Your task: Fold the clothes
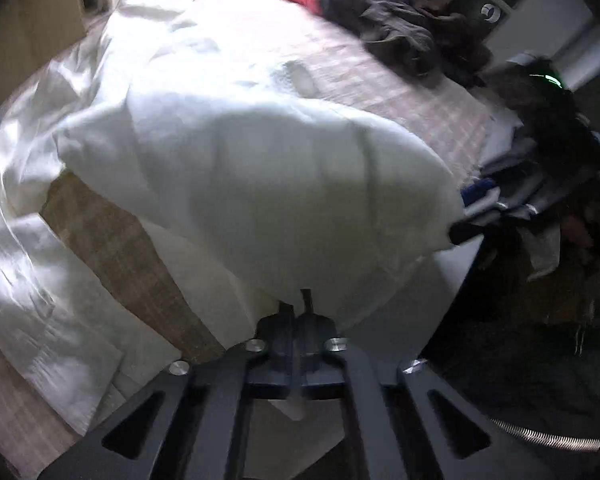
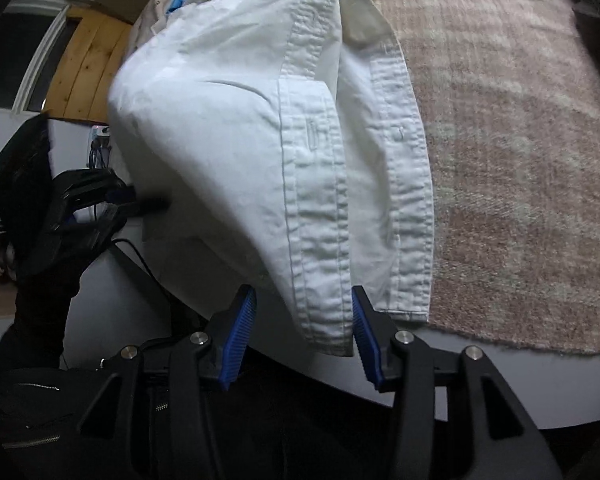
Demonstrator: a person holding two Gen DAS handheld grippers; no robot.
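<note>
White shirt [image 2: 236, 128] hem pinched by left tongs [image 1: 298, 300]; right tongs [image 2: 304, 320] gape.

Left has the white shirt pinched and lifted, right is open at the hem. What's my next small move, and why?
Probably shut the right gripper on the hem of the white shirt. Its blue fingers stand apart on either side of the button-placket corner, gripping nothing, while the left gripper already pinches the lifted cloth. Holding both corners should let you carry the fold evenly across the blanket.
</note>
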